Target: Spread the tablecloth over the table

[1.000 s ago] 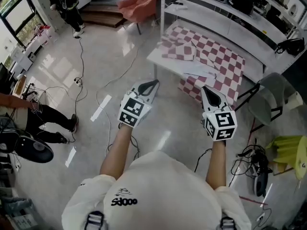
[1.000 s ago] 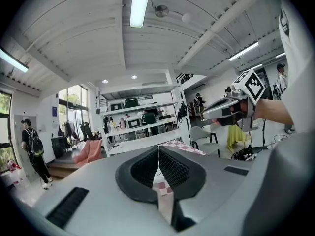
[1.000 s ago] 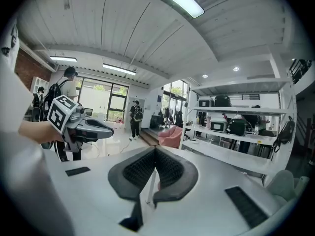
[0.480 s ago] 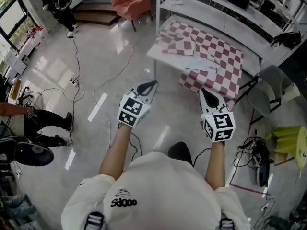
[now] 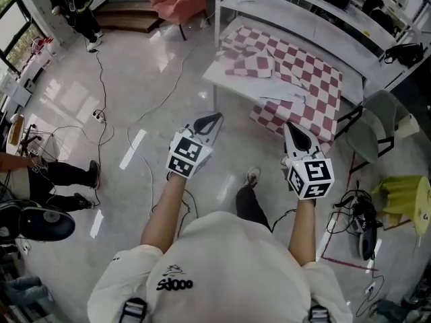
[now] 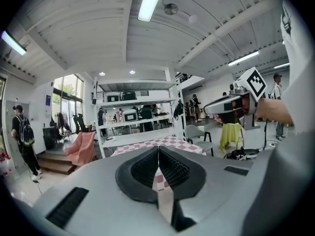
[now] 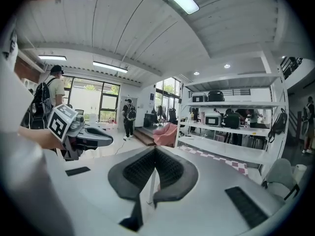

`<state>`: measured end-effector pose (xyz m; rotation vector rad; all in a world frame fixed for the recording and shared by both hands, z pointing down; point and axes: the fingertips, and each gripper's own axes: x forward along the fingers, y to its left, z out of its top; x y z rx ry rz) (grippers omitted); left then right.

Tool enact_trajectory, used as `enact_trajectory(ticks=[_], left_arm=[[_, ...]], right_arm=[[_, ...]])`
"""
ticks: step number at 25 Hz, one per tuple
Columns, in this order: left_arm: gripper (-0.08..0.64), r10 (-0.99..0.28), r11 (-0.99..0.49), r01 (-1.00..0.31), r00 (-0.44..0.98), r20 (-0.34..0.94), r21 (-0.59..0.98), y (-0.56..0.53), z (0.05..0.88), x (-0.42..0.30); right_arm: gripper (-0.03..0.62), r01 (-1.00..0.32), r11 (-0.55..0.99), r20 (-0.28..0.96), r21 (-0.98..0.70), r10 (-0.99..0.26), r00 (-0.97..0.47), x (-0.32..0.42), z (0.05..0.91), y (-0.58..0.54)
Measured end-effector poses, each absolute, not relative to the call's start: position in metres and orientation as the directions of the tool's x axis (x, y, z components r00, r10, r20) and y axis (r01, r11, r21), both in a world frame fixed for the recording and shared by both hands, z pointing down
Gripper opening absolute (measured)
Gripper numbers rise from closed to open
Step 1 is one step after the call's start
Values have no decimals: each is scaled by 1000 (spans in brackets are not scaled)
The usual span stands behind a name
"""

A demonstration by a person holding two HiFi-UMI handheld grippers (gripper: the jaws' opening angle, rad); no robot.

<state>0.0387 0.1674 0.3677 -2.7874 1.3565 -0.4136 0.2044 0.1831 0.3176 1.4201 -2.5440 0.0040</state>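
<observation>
Checked red-and-white tablecloth (image 5: 296, 79) lies rumpled at twelve o'clock, hiding most of the desk (image 5: 214, 79). Left gripper (image 5: 215, 118) and right gripper (image 5: 289, 126): jaws closed, empty. Grey chair (image 5: 370, 130) at two o'clock.

The person's bare left forearm (image 5: 163, 210) and right forearm (image 5: 304, 231) reach forward side by side, well apart. The white plastic two-jaw left gripper (image 5: 215, 116) points ahead with jaws pressed together, empty. The matching white right gripper (image 5: 289, 126) is likewise closed on nothing.

Lab-like workshop: white shelving racks (image 5: 303, 24) of equipment, loose cables (image 5: 100, 116) across a glossy floor (image 5: 155, 66)
</observation>
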Motion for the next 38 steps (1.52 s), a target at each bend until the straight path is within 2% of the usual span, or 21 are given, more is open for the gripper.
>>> enact_trajectory(ticks=[7,15,27,35,38], left_arm=[[29,-770,-627,-770,588,250,-118,93,379,55],[29,-745,-652,-749,603,285,-119,-15,384,110],[29,-716,-654,-754,589,373,-65,-162,415,178],[29,-693,-648,-761,568,443,-37,-221,459,191],[29,-660,-668,-743,578,479,-24,-236,478,192]], right_arm=[[21,-840,528,205,125,-842,-499,220,330,107],[21,-847,523,212,99,-842,-495,271,341,-7],[22,-820,568,314,71,-793,-522,332,379,-163],[23,-807,588,403,56,-752,-521,345,426,-221],[50,-814,581,440,17,-735,-516,346,447,-236]])
